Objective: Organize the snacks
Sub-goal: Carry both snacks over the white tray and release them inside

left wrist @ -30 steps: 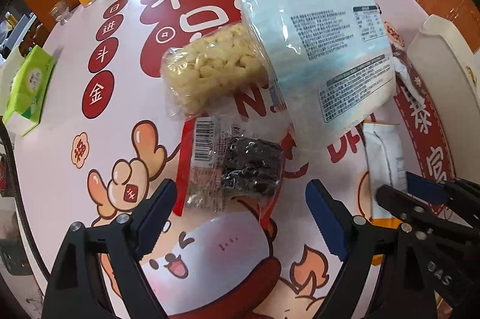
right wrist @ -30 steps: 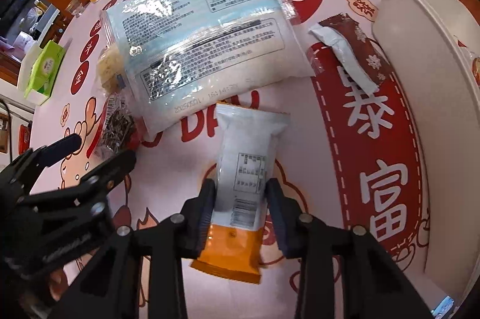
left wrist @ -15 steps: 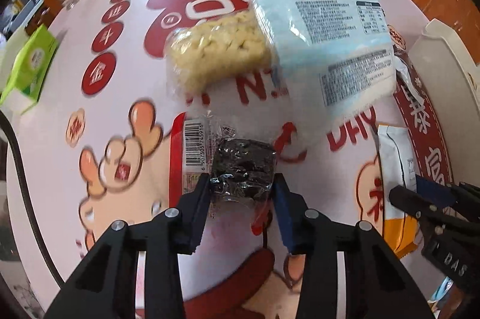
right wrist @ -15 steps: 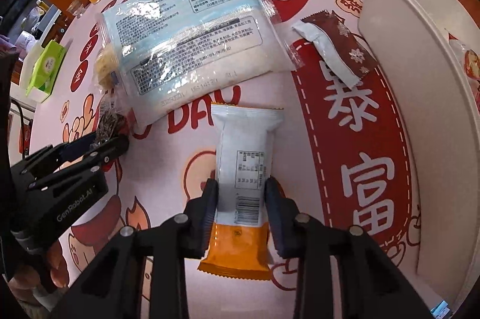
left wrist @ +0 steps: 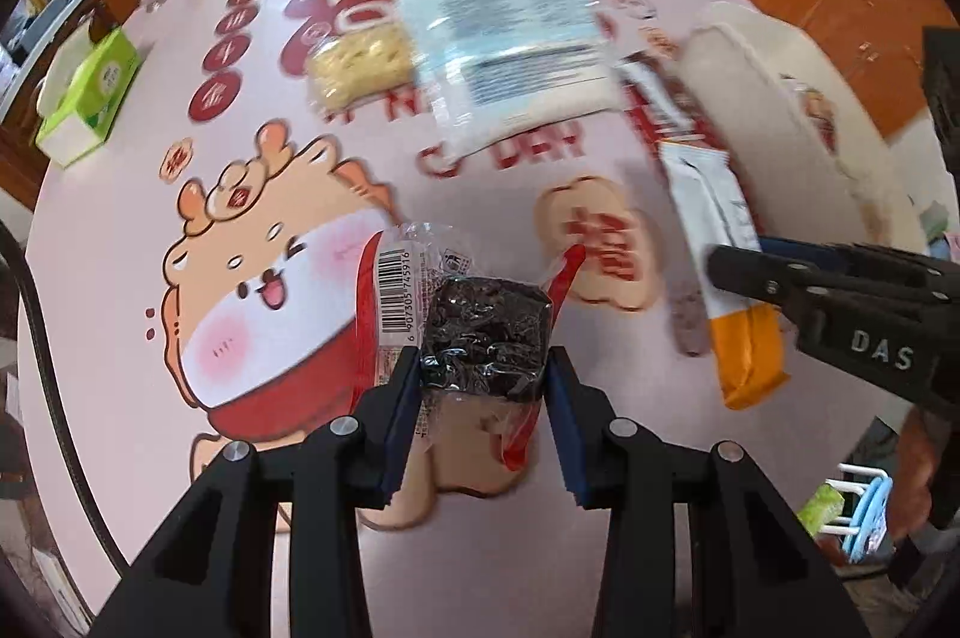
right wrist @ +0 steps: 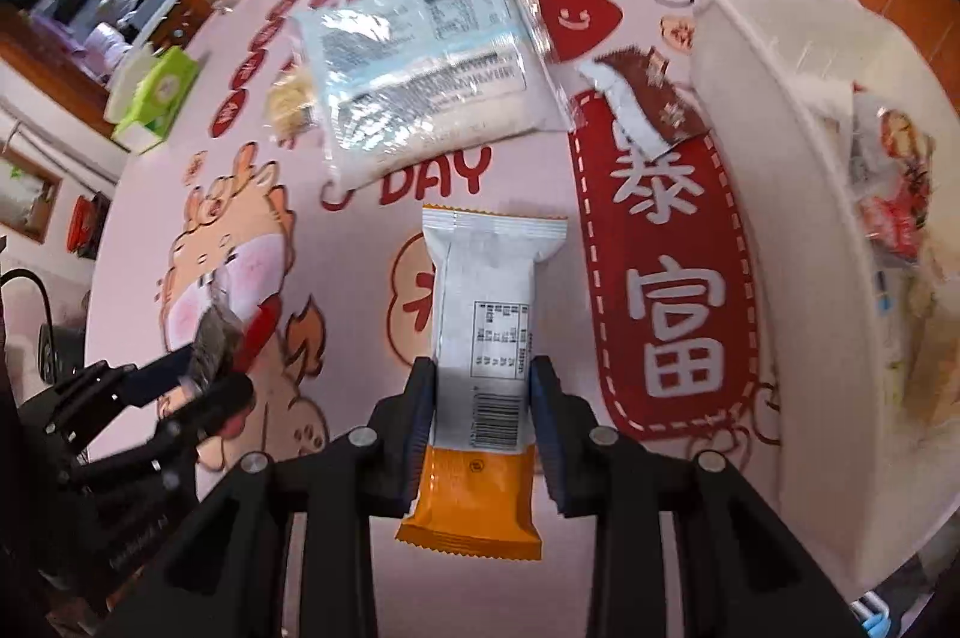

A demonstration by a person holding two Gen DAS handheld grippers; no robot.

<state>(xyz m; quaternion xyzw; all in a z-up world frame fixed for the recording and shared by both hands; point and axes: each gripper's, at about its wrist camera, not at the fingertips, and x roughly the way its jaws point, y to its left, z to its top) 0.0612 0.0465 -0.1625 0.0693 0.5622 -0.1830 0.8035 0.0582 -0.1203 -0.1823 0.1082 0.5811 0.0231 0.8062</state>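
Left gripper (left wrist: 483, 380): clamping a dark snack pack (left wrist: 485, 332) by its near end, lower centre of the left view; clear wrapper with barcode and red edge trailing ahead of the jaws.

Right gripper (right wrist: 482, 401): pinching a white-and-orange snack bar (right wrist: 483, 332) across its middle, lower centre of the right view; orange end hanging toward the camera.

Both packs seeming lifted off the desk (left wrist: 120, 248); white bin (right wrist: 798, 230) lying at right of frame, likely destination.

Handling advice:
- Keeping both grips firm; slippery film likely sliding under slack pressure.
- Carrying the bar level, gripping at mid-length helping balance.
- Minding the loose wrapper tail on the dark pack, apt to snag on the bin rim.
- Passing over, not through, the large pale-blue bag (right wrist: 432, 62), the brown-and-white sachet (right wrist: 645, 104) and the yellow puffed snack (left wrist: 360, 65) resting in the upper middle.
- Keeping the two grippers apart on approach, releasing one at a time.

Hard to make out:
- Bin contents blurring at far right; some red-and-white wrapping showing, kind not telling.
- Far rim of the bin cutting off at frame edge.
- Printing on the blue bag smearing, unreadable.
- Yellow snack partly hiding under the blue bag.
- Gap between lifted packs and desk not judging reliably.
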